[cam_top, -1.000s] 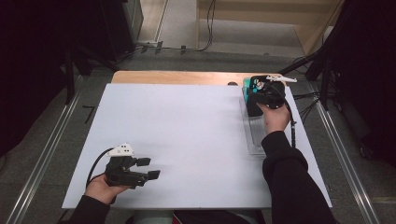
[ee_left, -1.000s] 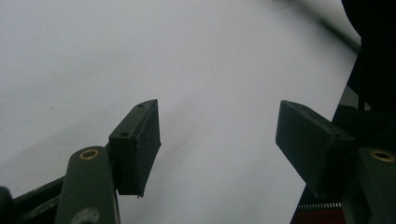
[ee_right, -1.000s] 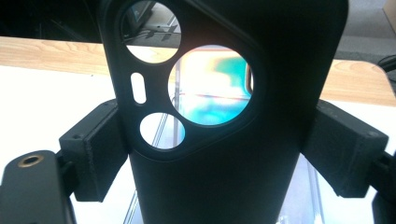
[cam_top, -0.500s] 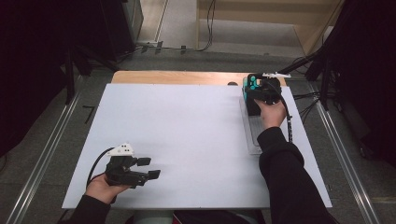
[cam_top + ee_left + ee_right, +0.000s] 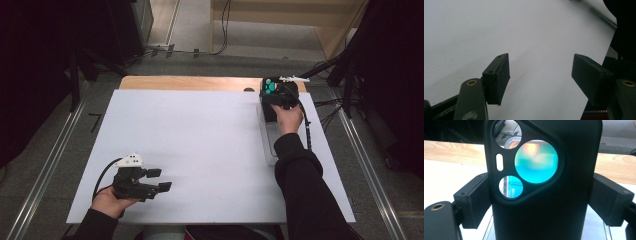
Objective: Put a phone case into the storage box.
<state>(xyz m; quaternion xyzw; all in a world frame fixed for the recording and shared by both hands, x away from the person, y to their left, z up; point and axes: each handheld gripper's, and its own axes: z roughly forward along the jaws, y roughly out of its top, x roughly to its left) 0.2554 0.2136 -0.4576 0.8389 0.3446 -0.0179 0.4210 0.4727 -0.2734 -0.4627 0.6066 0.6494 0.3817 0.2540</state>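
A big white board point(image 5: 200, 150) lies on a wooden table point(image 5: 190, 82), and a strip of wood shows along the top edge of the board. Around it the floor is grey, with metal rails point(image 5: 45, 170) at the left and right sides and cables at the top of the high view. The corners of the room are dark.

The middle of the white board is bare and wide. At its right edge lies a clear plastic tray point(image 5: 269, 145).

The right gripper point(image 5: 274, 97) is in the upper right of the high view, over the far end of the tray. It holds a black phone case point(image 5: 544, 195) standing up between its jaws. The case has round holes, and blue-green colour shows through them. The jaws have just opened a little, but both pads look pressed against the sides of the case.

The left gripper point(image 5: 150, 181) sits low at the bottom left, near the front edge of the board. Its jaws are apart and grasp nothing.
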